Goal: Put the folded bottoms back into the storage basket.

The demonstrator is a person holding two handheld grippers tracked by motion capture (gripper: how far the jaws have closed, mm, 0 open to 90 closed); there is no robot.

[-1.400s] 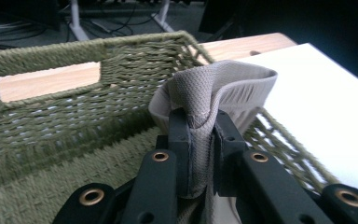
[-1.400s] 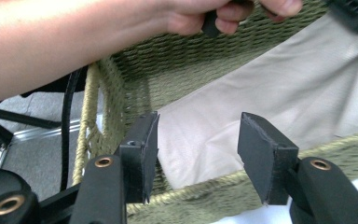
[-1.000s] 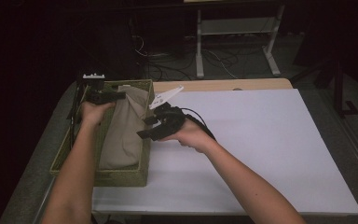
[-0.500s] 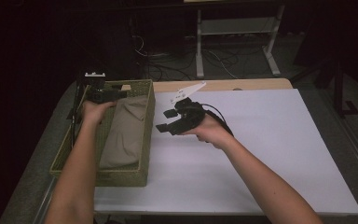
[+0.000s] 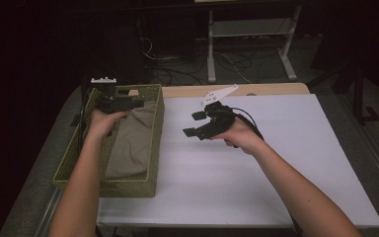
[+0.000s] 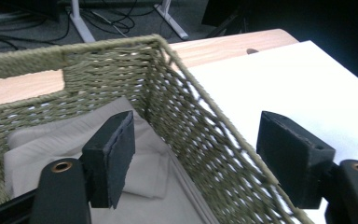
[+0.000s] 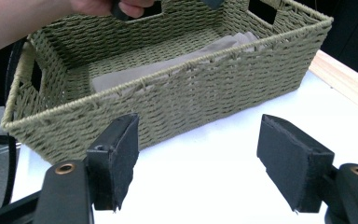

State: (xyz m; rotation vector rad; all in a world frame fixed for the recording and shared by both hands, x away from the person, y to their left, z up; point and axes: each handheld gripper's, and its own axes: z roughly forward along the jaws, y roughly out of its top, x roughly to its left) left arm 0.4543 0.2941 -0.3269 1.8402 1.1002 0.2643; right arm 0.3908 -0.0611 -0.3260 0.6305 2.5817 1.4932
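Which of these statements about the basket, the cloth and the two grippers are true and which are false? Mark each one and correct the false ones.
1. The folded beige cloth lies inside the woven basket. True.
2. The right gripper is clamped on the cloth. False: its jaws are open over the white table surface, with nothing between them.
3. The left gripper has its jaws open, one on either side of the basket's wall. True.
4. The basket stands in the middle of the table. False: it stands at the table's left edge.
5. The cloth hangs over the basket's rim. False: it lies flat below the rim.
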